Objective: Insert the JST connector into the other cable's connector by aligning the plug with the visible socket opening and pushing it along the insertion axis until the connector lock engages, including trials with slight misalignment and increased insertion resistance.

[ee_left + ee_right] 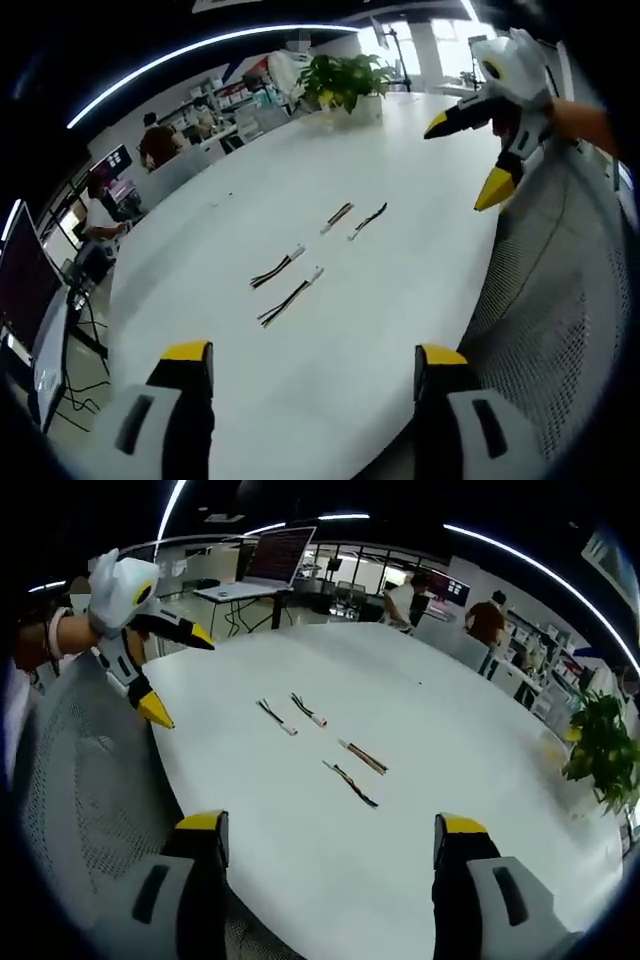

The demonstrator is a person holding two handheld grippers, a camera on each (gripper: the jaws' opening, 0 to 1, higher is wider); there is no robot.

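Several short JST cables lie on the white table (400, 300) in two pairs. In the left gripper view, one pair with white plugs (277, 270) (290, 297) lies nearer, and a red-brown cable (338, 215) and a black cable (367, 220) lie farther. The right gripper view shows the red-brown cable (363, 757) and black cable (350, 783) nearer, the other pair (275, 716) (308, 708) beyond. My left gripper (313, 355) (178, 675) is open and empty, well short of the cables. My right gripper (332, 825) (465, 160) is also open and empty, held above the table edge.
A grey mesh chair back (560, 300) (80, 780) stands against the table edge between the two grippers. A potted plant (345, 80) (605, 750) sits at the table's far end. A laptop (280, 555) rests on a desk behind. People work at desks (155, 140) in the background.
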